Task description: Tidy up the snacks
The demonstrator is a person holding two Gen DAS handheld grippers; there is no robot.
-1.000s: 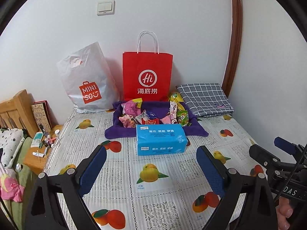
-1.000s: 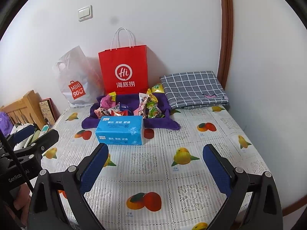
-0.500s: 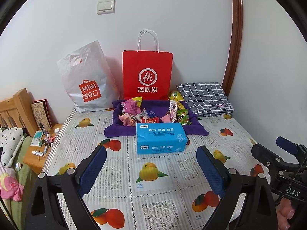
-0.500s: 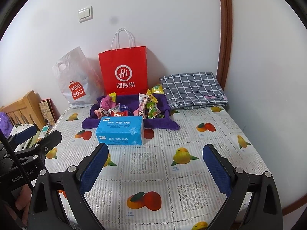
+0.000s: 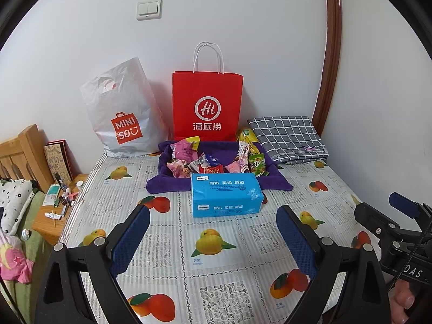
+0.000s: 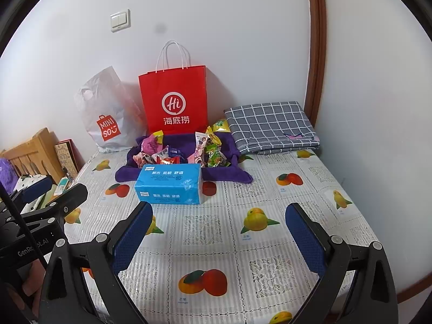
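Snack packets (image 5: 213, 159) piled on purple cloth (image 5: 167, 185) at far middle of fruit-print table (image 5: 167, 232), blue tissue pack (image 5: 225, 194) touching its near edge. Behind: red "Hi" bag (image 5: 207, 105), "MINISO" bag (image 5: 121, 113). Wide bare tabletop nearer. Left gripper (image 5: 213, 239) and right gripper (image 6: 220, 239) spread wide, empty.

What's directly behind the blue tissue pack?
Behind the blue tissue pack sits the purple cloth holding snack packets. The pack hides the cloth's front middle and some lower packets.
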